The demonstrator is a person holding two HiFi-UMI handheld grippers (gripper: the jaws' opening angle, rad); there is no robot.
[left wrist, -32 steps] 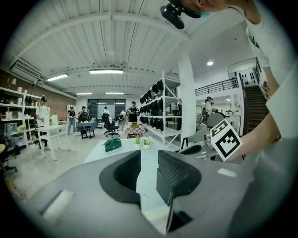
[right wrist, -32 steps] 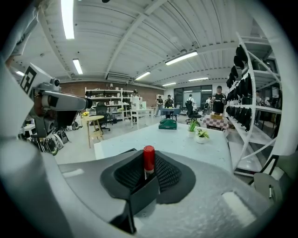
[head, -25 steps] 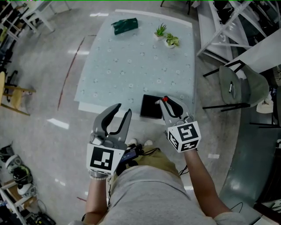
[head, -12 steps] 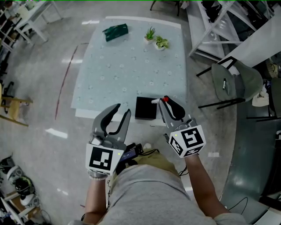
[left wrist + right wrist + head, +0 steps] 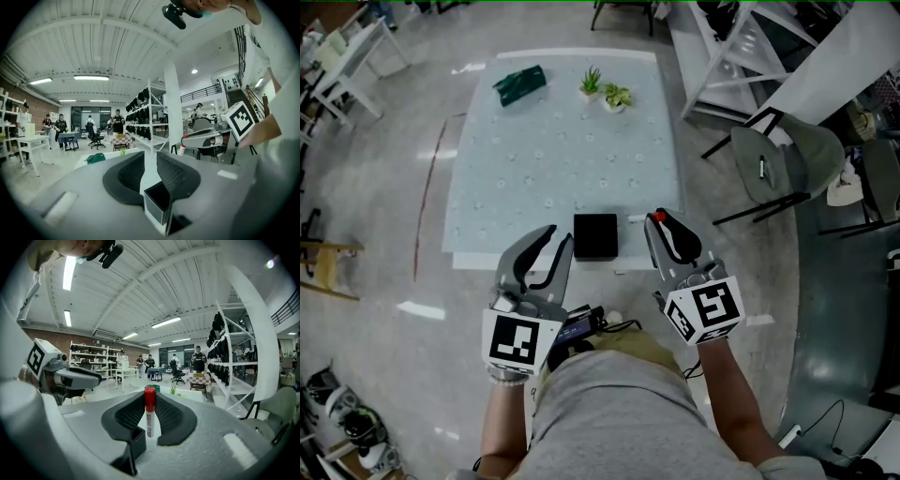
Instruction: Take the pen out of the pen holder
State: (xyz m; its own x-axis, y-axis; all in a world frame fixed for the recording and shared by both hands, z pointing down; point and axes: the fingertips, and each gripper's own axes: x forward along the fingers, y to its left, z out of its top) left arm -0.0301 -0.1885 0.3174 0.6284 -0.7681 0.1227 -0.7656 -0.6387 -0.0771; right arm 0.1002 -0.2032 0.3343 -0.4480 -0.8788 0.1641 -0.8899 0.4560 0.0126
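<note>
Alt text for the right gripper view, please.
The right gripper clamps a red-capped pen upright between its jaws, clear of the black holder at lower left. Behind: a white table, shelving and distant people.

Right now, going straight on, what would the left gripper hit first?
Probably the black pen holder, low just ahead of the left gripper, whose empty jaws are closing; depth is unclear.

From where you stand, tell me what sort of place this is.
Probably a big open workshop or lab hall: tall storage racks, ceiling strip lights, and people standing around work tables.
</note>
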